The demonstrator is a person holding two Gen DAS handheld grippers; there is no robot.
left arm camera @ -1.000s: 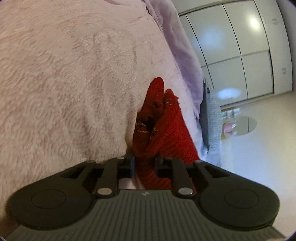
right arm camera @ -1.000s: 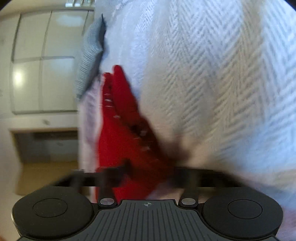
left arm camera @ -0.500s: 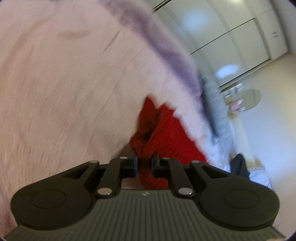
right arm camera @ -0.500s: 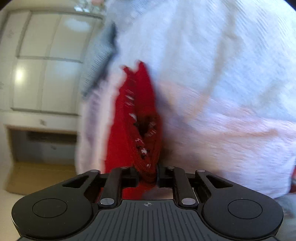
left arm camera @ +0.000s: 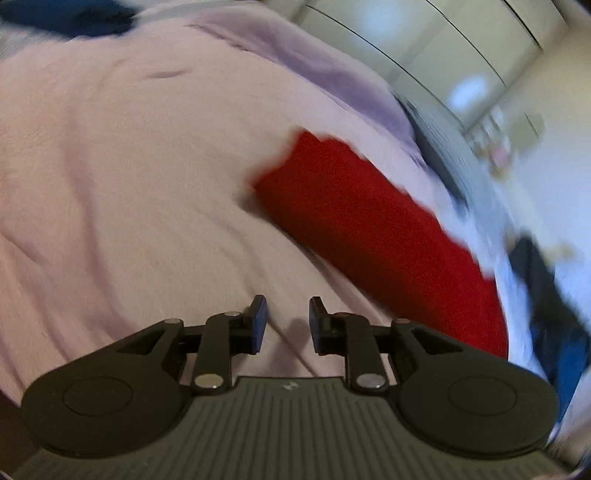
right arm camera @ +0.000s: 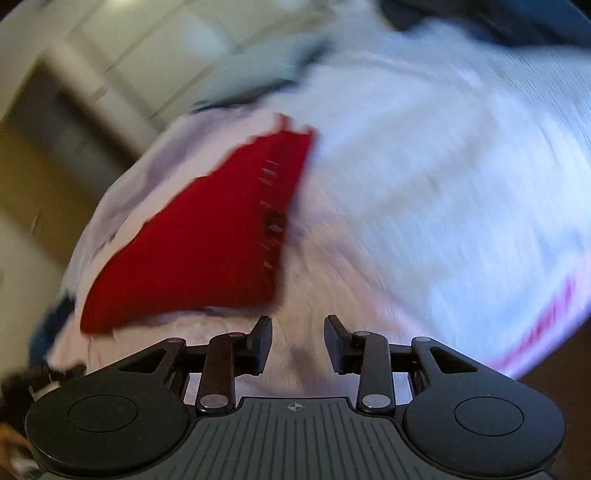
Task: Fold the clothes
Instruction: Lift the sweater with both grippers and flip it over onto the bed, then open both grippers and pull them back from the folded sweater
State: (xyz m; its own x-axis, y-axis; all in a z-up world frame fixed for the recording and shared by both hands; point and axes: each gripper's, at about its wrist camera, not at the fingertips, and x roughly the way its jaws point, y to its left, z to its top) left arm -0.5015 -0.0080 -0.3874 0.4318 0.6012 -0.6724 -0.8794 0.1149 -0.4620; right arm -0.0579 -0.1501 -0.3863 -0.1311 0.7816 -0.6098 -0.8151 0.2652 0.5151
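The red knit garment (left arm camera: 373, 236) lies flat on the pale pink blanket (left arm camera: 129, 177) that covers the bed, close to the bed's edge, in a long folded shape. In the right wrist view the same garment (right arm camera: 199, 243) shows a row of small light marks along one edge, but motion blur smears them and what they are cannot be told. Its outline is soft in both views, and its near end in the left wrist view runs behind the gripper body, so the whole extent is not visible.

The left gripper (left arm camera: 284, 321) hangs above bare blanket just beside the garment, its jaws apart with nothing between them. The right gripper (right arm camera: 297, 341) also has its jaws apart and empty, over the blanket just short of the garment's near edge.

A lilac cloth (left arm camera: 332, 77) lies along the far side of the blanket. Beyond the bed's edge a grey knitted item (left arm camera: 439, 140) and some dark blue fabric (left arm camera: 554, 314) appear, too blurred to identify. White cupboard doors (left arm camera: 424, 48) stand behind. A dark blue shape (left arm camera: 66, 16) at the top left corner is cut off by the frame.
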